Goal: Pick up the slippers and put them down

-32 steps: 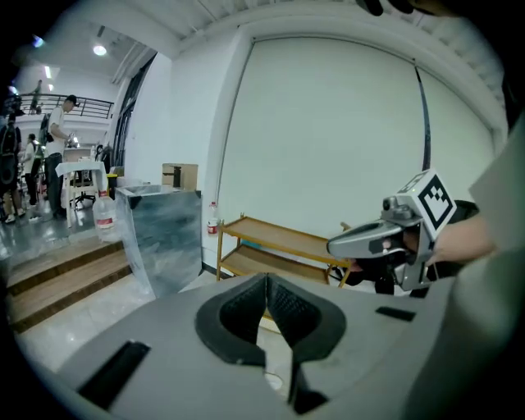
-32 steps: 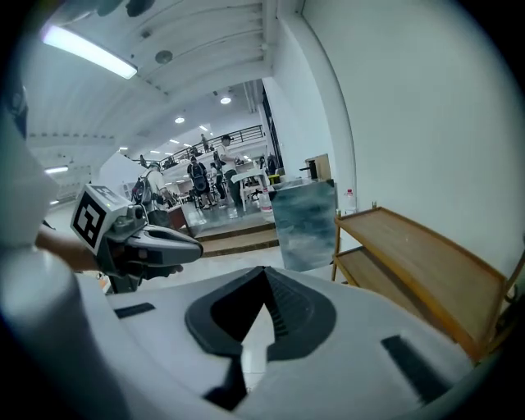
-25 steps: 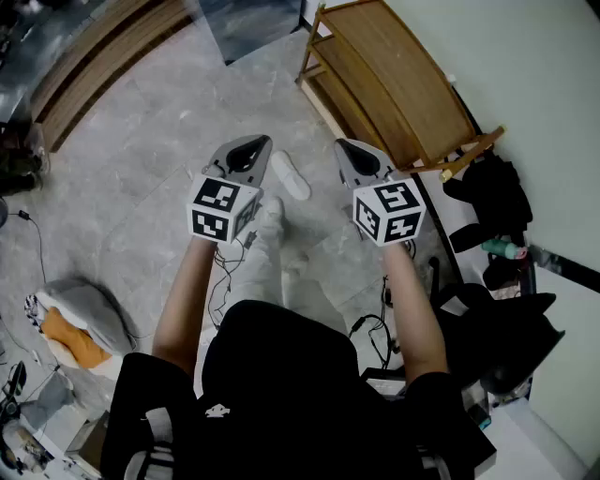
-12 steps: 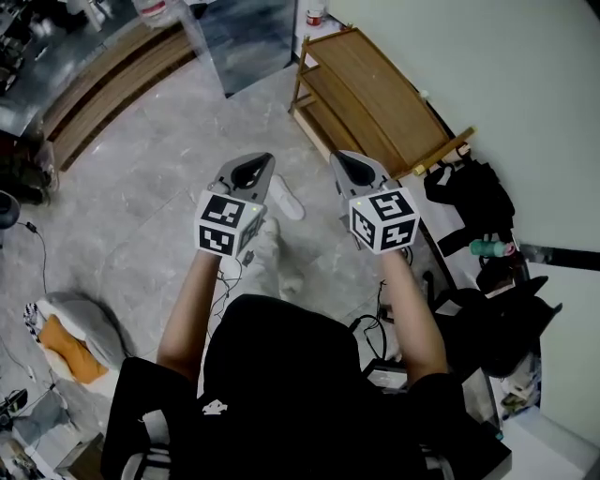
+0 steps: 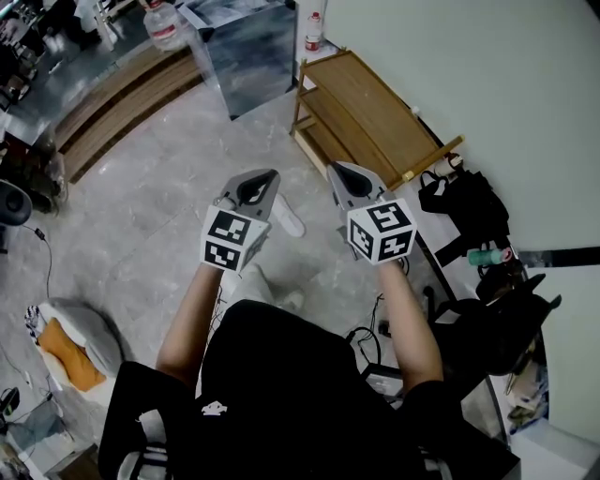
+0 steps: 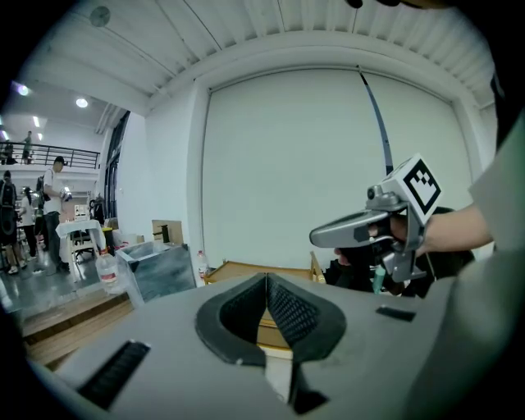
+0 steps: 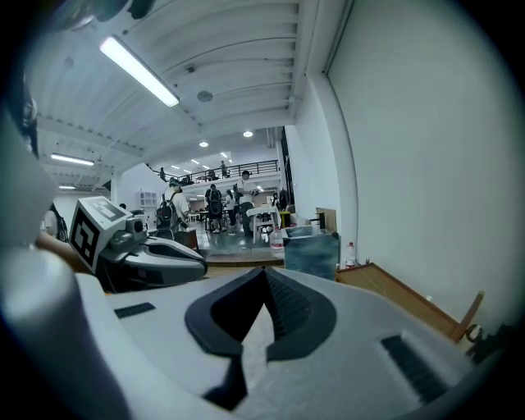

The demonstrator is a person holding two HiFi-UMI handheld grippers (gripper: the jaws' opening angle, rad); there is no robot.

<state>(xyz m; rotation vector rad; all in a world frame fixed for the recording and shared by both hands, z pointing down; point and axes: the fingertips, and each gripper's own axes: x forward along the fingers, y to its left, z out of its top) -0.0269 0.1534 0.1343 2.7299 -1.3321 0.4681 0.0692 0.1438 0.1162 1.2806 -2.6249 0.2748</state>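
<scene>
Head view: soft, even light, with no hard shadows on the floor (image 5: 141,225). The wall (image 5: 487,66) comes up bright, and the black top (image 5: 281,384) sinks into near-solid dark. Left gripper view: fisheye, black corners, ceiling lines bowing. A ceiling lamp (image 6: 80,102) glows at upper left and the wall reads flat and pale. The left gripper (image 6: 265,283) sits soft, too close to the lens. Right gripper view: same bowed edges, and a tube light (image 7: 139,72) burns white at upper left. The right gripper (image 7: 264,277) blurs up close.

Wooden rack (image 5: 375,112) against the wall (image 5: 487,66), black bag (image 5: 464,211) beside it, water bottle (image 5: 161,26)
</scene>
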